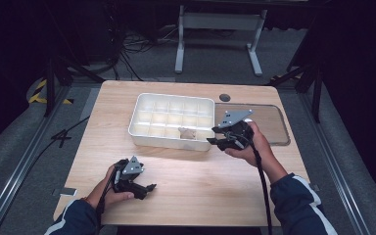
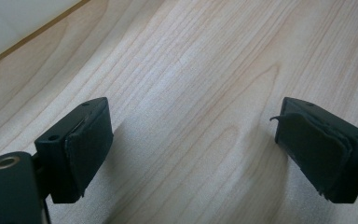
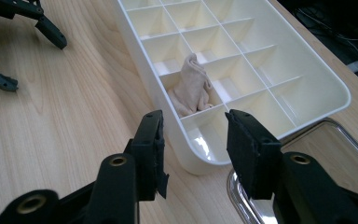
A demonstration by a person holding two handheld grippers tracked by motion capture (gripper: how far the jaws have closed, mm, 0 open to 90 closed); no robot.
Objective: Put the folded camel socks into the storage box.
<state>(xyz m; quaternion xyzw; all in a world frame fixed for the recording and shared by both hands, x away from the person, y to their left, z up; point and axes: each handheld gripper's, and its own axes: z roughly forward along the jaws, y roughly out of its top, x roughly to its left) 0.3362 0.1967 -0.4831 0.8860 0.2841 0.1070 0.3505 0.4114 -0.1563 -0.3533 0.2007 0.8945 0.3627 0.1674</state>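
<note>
Beige cloth bundle [image 3: 193, 86], small and crumpled, sits in one compartment of white divided tray [image 3: 242, 70], front row nearest the person, right of middle in high view [image 1: 187, 132]. Looks soft, light, limp; likely bunches and drags on dividers, nothing fragile. Best pinched at raised top fold, from above, not at the flat edge against the compartment floor. Right tongs [image 3: 193, 140] apart, empty, hovering just outside tray's near right corner, bundle just ahead and slightly left of the gap. Left tongs [image 2: 191, 140] wide apart, empty, low over bare wooden surface [image 2: 205, 60], well apart from tray. Clear tray lid [image 1: 269, 122] lies flat just right of tray.
</note>
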